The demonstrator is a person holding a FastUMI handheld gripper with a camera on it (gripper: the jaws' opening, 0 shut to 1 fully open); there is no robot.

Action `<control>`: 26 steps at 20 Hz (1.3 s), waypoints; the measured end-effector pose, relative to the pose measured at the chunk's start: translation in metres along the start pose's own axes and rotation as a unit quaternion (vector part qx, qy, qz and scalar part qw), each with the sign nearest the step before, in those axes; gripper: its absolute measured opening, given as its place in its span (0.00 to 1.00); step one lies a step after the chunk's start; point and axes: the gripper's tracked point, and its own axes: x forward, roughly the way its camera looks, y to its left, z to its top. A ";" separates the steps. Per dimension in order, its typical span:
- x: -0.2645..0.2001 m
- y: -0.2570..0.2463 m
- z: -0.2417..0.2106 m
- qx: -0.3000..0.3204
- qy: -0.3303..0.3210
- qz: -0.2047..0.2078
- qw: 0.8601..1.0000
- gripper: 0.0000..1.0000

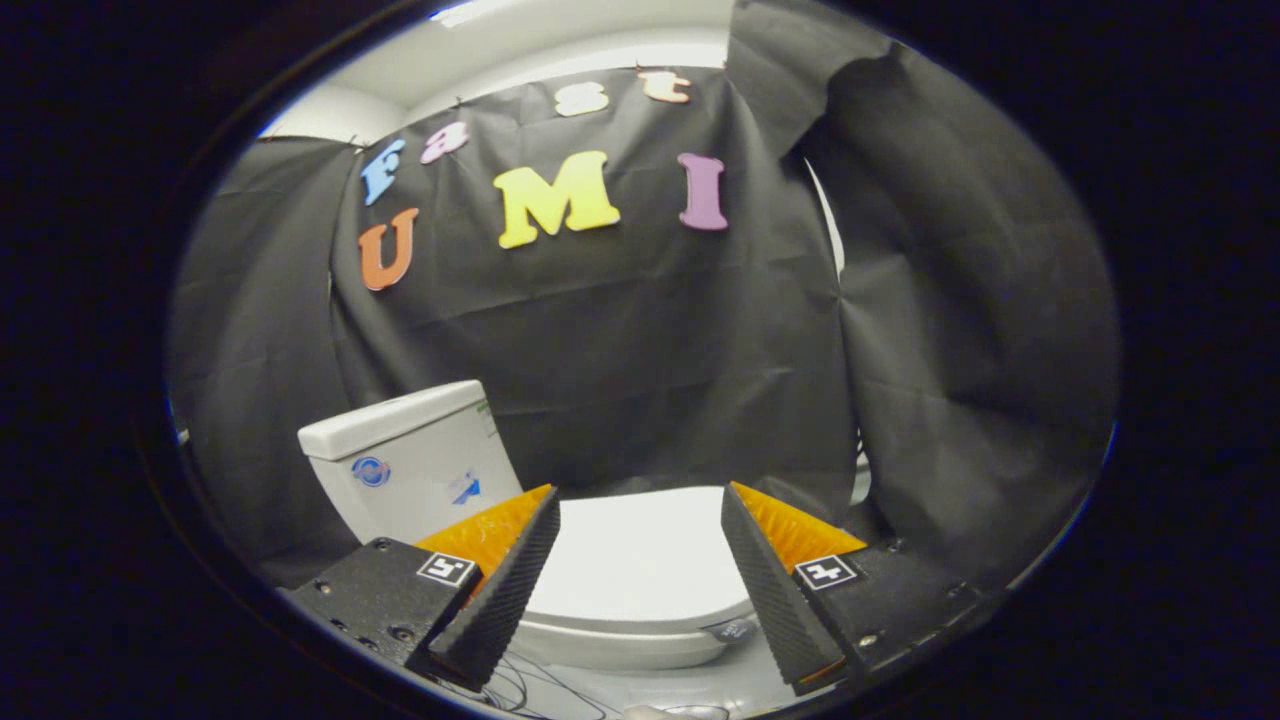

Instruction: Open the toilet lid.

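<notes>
Claw (640,590) wide open, empty, above the closed toilet lid (640,560).
Lid's front edge sits between the fingers; tank (410,465) partly hidden, lower left.

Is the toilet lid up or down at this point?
Down. The toilet lid lies flat over the bowl, ahead of the tank. The open gripper has nothing between its fingers.

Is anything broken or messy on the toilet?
Nothing stands out. The toilet lid lies flat and closed, the tank looks whole, and the gripper hangs open above the lid, touching nothing.
</notes>
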 end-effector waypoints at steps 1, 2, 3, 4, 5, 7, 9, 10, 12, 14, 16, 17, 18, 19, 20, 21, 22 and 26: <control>0.010 -0.011 -0.010 0.017 0.011 -0.001 1.000 1.00; 0.017 -0.021 -0.021 0.036 0.026 -0.003 0.999 0.98; 0.023 -0.032 -0.032 0.059 0.042 -0.003 0.997 0.98; 0.029 -0.041 -0.042 0.086 0.054 -0.005 0.995 0.98; 0.035 -0.052 -0.053 0.112 0.069 -0.007 0.991 0.98; 0.042 -0.070 -0.076 0.163 0.090 -0.010 0.982 0.98; 0.048 -0.088 -0.100 0.210 0.110 -0.022 0.971 0.98; 0.050 -0.096 -0.112 0.229 0.121 -0.027 0.965 0.98; 0.054 -0.113 -0.131 0.265 0.134 -0.040 0.954 0.98; 0.058 -0.118 -0.141 0.296 0.130 -0.038 0.945 0.98; 0.059 -0.112 -0.150 0.334 0.138 -0.016 0.932 0.99; 0.062 -0.108 -0.156 0.352 0.139 -0.007 0.926 0.98; 0.064 -0.106 -0.162 0.368 0.145 -0.001 0.918 0.97; 0.062 -0.104 -0.168 0.386 0.151 0.002 0.910 0.95; 0.062 -0.109 -0.173 0.398 0.147 -0.005 0.906 0.94; 0.062 -0.112 -0.180 0.404 0.156 -0.008 0.901 0.92; 0.061 -0.113 -0.186 0.410 0.162 -0.009 0.897 0.91; 0.070 -0.110 -0.195 0.441 0.174 0.001 0.881 0.84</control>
